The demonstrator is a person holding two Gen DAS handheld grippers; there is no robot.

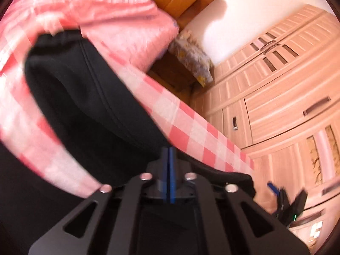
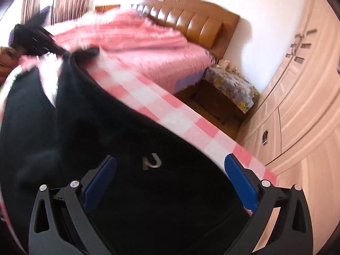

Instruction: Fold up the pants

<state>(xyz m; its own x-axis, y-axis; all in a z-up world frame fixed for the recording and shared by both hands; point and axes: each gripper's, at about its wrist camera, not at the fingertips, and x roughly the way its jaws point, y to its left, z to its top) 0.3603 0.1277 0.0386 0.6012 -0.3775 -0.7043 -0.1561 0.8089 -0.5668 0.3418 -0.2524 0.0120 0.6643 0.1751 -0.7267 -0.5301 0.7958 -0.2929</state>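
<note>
Black pants (image 1: 89, 97) lie on a pink-and-white checked cloth (image 1: 191, 131). My left gripper (image 1: 169, 153) is shut, its blue pads pressed together on an edge of the pants, and the fabric arches up from the cloth toward it. In the right wrist view the left gripper (image 2: 60, 52) shows blurred at the upper left, with the pants (image 2: 106, 127) pulled up to a point at its tips. My right gripper (image 2: 170, 159) stands wide open just above the pants. A small silver logo (image 2: 151, 162) sits between its blue pads (image 2: 240, 180), which touch no fabric.
Behind the checked cloth is a bed with a pink blanket (image 2: 161, 48) and a brown padded headboard (image 2: 197, 19). A dark nightstand under a floral cover (image 2: 231, 85) stands beside it. Light wooden wardrobes (image 1: 276, 97) fill the right side. Part of a person shows at the left edge.
</note>
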